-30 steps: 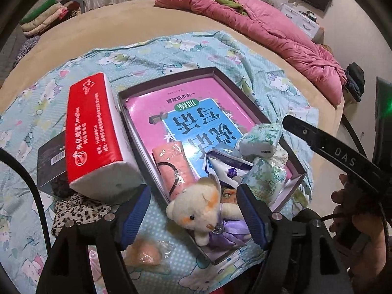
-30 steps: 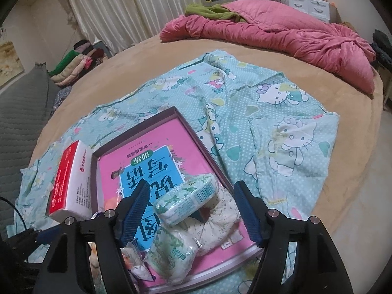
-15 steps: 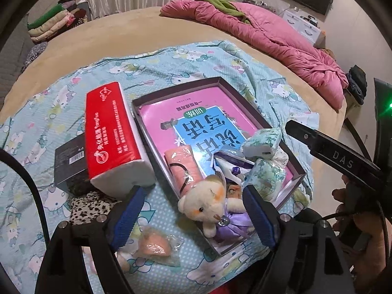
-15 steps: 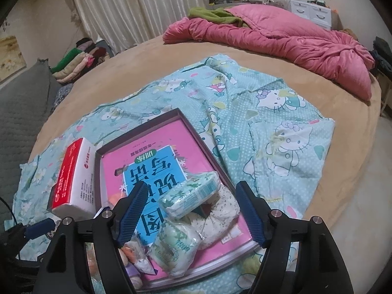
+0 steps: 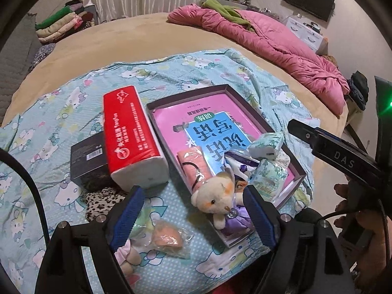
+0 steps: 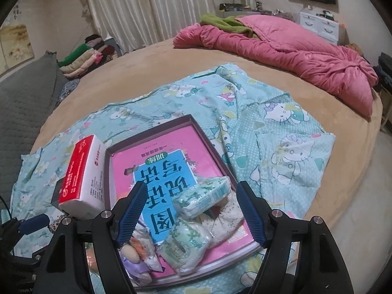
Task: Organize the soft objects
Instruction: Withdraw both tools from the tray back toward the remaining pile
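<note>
A shallow dark box with a pink and blue book inside lies on the Hello Kitty sheet. At its near end sit a cream teddy bear, green tissue packs and a pink packet. A red tissue pack lies left of the box. A wrapped peach item lies between my left fingers. My left gripper is open and empty above the sheet. My right gripper is open and empty above the box's near end.
A black box and a leopard-print cloth lie left of the red pack. A small doll lies by my left finger. A pink quilt is heaped at the far right. Folded clothes are stacked far left.
Both grippers have drawn back and up from the box. The peach item and doll have come into the left wrist view. Nothing was taken hold of.
</note>
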Demonstrator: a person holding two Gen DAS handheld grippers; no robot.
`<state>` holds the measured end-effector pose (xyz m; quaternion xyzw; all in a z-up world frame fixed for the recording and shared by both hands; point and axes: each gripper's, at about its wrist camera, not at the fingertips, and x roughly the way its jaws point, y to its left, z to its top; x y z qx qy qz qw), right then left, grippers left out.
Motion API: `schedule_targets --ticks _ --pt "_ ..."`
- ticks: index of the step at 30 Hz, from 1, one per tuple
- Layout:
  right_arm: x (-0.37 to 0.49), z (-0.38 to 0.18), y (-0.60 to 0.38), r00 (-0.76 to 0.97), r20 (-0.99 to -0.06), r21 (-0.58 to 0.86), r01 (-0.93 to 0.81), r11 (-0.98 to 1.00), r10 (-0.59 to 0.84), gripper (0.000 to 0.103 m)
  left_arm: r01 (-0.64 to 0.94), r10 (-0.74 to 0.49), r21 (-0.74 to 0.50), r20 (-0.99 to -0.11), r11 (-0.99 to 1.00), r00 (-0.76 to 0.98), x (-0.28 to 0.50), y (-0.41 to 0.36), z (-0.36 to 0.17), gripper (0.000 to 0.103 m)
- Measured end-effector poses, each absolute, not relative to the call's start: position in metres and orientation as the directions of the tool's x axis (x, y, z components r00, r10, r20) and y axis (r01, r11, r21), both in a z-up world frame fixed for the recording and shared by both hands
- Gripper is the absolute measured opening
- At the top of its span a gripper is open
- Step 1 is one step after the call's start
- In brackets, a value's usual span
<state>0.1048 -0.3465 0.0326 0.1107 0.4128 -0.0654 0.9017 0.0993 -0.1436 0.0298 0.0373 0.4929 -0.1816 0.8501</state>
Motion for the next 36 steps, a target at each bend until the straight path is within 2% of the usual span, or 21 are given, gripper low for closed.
schedule_targets --ticks 20,36 --pt "0.1 0.06 -0.305 0.692 -0.721 0.134 0.103 0.986 0.025 0.076 0.258 -0.251 -0.137 -0.837 0.957 0.487 0.098 -0.093 0.042 0.082" --pt "0.096 0.077 -0.268 0.711 -0.696 0.133 -0.008 0.991 0.099 0.076 0.085 -0.191 -0.172 -0.826 0.981 0.531 0.11 -0.011 0.053 0.082"
